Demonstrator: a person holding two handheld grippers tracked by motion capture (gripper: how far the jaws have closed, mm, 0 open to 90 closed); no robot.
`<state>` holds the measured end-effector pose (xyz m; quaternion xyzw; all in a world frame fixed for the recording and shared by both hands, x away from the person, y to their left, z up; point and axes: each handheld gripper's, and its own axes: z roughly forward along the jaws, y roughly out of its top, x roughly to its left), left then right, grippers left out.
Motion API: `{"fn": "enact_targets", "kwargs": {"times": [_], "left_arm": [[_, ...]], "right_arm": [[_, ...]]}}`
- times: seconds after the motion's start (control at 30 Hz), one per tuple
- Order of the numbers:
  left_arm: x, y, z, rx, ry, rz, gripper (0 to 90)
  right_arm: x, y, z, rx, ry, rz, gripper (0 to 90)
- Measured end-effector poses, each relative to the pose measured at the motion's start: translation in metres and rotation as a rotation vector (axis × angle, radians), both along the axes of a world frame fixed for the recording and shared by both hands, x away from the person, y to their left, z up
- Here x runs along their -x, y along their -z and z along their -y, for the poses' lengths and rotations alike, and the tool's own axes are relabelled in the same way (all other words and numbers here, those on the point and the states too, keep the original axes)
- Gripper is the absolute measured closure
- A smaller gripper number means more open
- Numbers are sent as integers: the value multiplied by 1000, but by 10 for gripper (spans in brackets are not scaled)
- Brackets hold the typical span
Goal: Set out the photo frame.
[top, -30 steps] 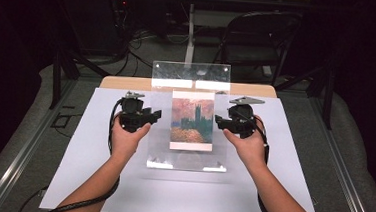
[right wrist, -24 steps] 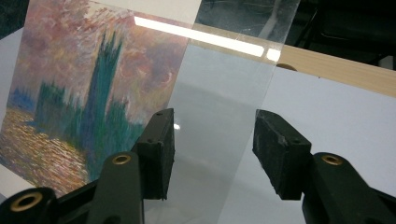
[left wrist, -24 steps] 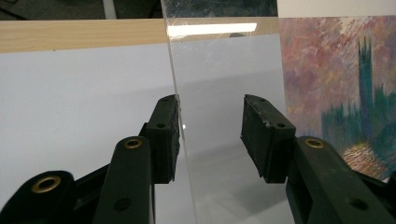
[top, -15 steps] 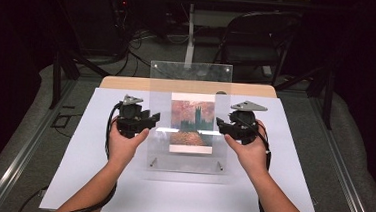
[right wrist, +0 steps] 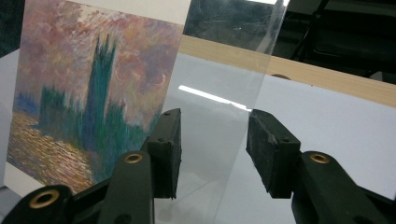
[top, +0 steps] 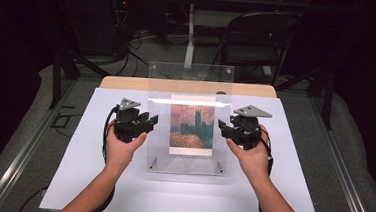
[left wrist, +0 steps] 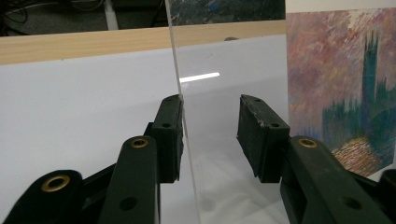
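My left gripper [left wrist: 210,135] straddles the clear panel's [left wrist: 233,84] edge, but I can't tell whether either pad presses it. At my right gripper [right wrist: 212,149] the contact is just as unclear. The painted print [left wrist: 341,88] is cut off at the frame's right edge, and the panel's top runs out of view.

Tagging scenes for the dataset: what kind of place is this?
Likely a lab or studio recording bay, not a home. A white-topped table stands among dark curtains, loose floor cables and a folding chair. Two hand-held grippers work a clear acrylic frame.
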<state>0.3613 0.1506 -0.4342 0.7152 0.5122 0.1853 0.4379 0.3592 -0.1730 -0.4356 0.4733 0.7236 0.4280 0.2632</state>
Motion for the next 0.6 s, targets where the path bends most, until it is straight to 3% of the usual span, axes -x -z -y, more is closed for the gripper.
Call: {"fn": "enact_targets", "kwargs": {"times": [0.6], "left_arm": [[19, -2, -3, 0, 12, 31, 641]], "right_arm": [[21, -3, 2, -2, -13, 30, 563]]}}
